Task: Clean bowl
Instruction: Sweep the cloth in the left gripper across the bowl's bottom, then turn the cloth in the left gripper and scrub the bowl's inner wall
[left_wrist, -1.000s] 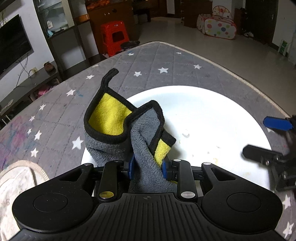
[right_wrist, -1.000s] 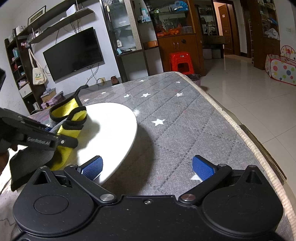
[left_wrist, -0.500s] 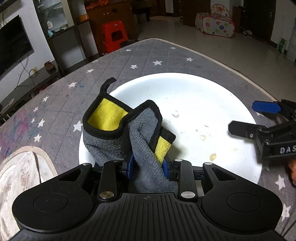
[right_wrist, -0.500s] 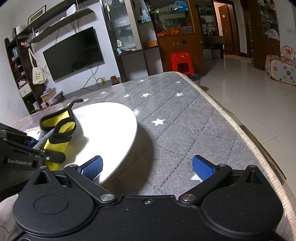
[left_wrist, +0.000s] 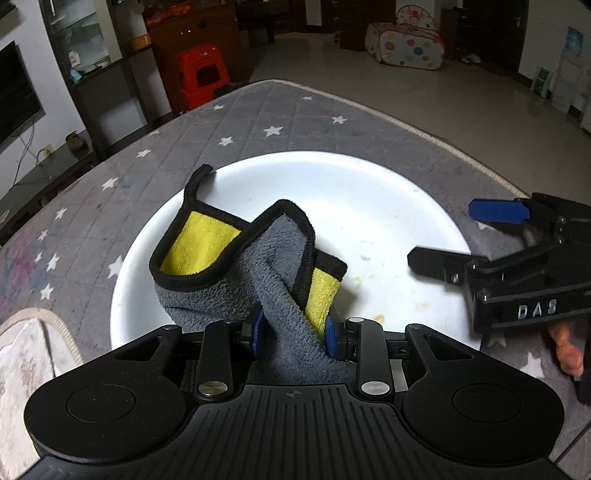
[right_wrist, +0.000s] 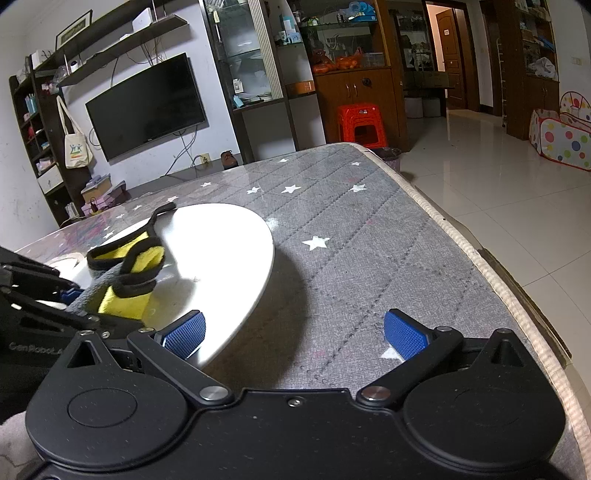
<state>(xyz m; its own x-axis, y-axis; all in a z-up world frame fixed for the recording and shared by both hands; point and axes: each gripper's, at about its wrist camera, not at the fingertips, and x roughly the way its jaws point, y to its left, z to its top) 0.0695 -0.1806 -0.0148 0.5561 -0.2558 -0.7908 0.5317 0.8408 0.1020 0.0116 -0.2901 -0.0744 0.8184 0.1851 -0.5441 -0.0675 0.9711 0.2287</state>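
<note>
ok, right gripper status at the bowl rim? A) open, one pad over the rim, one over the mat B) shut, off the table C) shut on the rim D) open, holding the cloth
A: the right gripper has its jaws wide apart, its left pad over the white bowl edge, its right pad over the grey star mat, gripping nothing.

Bowl (left_wrist: 369, 192) near rim hidden behind left claw (left_wrist: 291, 332), cloth (left_wrist: 273, 291) lower end tucked out of sight

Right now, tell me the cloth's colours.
The cloth is grey outside, yellow inside, black-edged; clearest in the left wrist view.
</note>
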